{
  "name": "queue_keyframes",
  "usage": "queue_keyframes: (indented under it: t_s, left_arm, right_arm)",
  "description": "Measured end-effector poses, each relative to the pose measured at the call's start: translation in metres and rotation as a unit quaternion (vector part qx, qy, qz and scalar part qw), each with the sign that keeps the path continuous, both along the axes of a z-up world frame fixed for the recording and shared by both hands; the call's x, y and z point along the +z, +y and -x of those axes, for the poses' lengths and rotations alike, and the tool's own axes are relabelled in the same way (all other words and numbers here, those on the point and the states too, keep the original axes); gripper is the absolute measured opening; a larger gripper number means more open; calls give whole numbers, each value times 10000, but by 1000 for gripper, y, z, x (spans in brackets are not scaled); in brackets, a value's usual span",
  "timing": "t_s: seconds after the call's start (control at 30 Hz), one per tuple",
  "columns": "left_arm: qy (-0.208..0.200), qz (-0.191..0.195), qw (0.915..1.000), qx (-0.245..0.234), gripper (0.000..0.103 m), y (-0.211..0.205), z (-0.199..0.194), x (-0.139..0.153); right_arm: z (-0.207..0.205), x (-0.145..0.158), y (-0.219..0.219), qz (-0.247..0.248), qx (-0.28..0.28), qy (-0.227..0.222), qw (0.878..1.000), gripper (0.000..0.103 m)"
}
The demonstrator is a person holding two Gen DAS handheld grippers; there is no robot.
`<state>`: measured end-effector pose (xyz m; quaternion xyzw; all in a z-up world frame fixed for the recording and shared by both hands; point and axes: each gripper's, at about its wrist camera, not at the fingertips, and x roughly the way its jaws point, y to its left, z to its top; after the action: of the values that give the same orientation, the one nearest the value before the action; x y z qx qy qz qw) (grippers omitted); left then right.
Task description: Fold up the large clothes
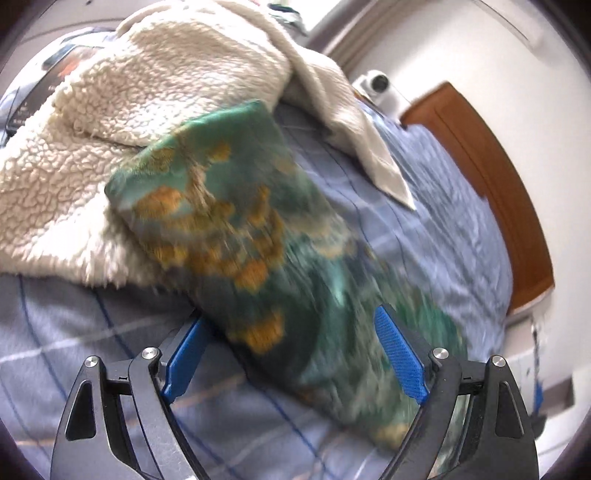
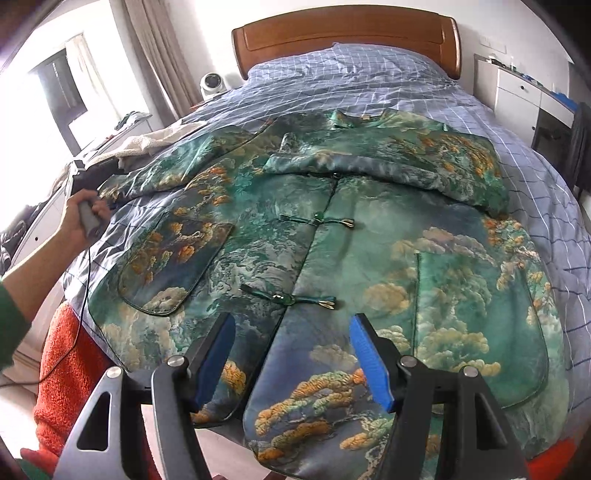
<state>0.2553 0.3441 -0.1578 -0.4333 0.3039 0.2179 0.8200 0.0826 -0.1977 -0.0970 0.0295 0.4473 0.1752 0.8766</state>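
Note:
A green jacket (image 2: 332, 251) with orange and cream cloud patterns lies front-up on the blue checked bed (image 2: 351, 74). Its right sleeve is folded across the chest; its left sleeve (image 1: 229, 229) stretches out flat toward the bed's left side. My left gripper (image 1: 295, 354) is open, its blue pads either side of that sleeve, close above it. It also shows in the right wrist view (image 2: 92, 173), held by a hand. My right gripper (image 2: 293, 354) is open and empty above the jacket's bottom hem.
A cream fleece garment (image 1: 129, 129) lies on the bed beside the sleeve end. A wooden headboard (image 2: 343, 33) stands at the far end, a small white camera (image 2: 212, 83) to its left, a white cabinet (image 2: 517, 92) at right. An orange blanket (image 2: 66, 369) hangs at the near left.

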Motion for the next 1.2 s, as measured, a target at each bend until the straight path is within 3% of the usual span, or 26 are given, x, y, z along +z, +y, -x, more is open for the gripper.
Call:
queue_keyframes:
  t_s: [0.07, 0.13, 0.17, 0.2, 0.33, 0.4, 0.47, 0.57, 0.67, 0.8, 0.83, 0.97, 1.03, 1.1, 1.2]
  left_arm:
    - [0, 73, 9999, 153, 80, 6, -4, -4]
    - [36, 69, 9997, 212, 57, 8, -4, -4]
    - [41, 49, 9998, 187, 27, 7, -6, -5]
    - [35, 43, 9999, 108, 13, 9, -8, -5]
    - [-23, -567, 9983, -126, 9, -5, -5, 20]
    - [-133, -1292, 9906, -427, 9, -28, -10, 51]
    - [-302, -2049, 9751, -792, 9, -61, -14, 84]
    - [-718, -3212, 9315, -1547, 9, -132, -15, 133]
    - [-1236, -4266, 8638, -2378, 9, -224, -6, 163]
    - [-1573, -4832, 7945, -3324, 9, -320, 3, 160]
    - [-1581, -4863, 7814, -3577, 9, -342, 5, 152]
    - [-1289, -4897, 7430, -4377, 17, -405, 2, 102]
    - [-985, -4839, 7260, -4785, 28, -431, 2, 69]
    - [-594, -4812, 7121, -5078, 57, -448, 7, 37]
    - [-334, -4858, 6928, -5320, 62, -453, 25, 13]
  right_arm:
    - [-1, -2, 3, 7, 36, 27, 10000, 66]
    - [-1, -4, 4, -24, 55, 72, 10000, 66]
    - [-1, -5, 5, -33, 58, 89, 9999, 66]
    - [-1, -5, 5, -40, 64, 107, 9999, 66]
    - [3, -6, 6, -79, 90, 111, 9999, 66]
    - [5, -6, 4, -109, 78, 103, 9999, 66]
    - [6, -7, 1, -157, 36, 108, 9998, 66]
    - [6, -8, -4, -223, -44, 116, 9997, 66]
    - [6, -6, -12, -327, -188, 90, 9992, 66]
    - [9, -1, -25, -457, -409, 14, 9981, 66]
    - [11, 1, -29, -470, -471, -14, 9978, 66]
    - [13, 3, -50, -545, -713, -37, 9960, 66]
    - [11, 2, -60, -554, -850, -27, 9948, 66]
    - [9, 1, -68, -557, -956, -17, 9939, 66]
    - [-3, 3, -83, -738, -1039, 5, 9918, 66]
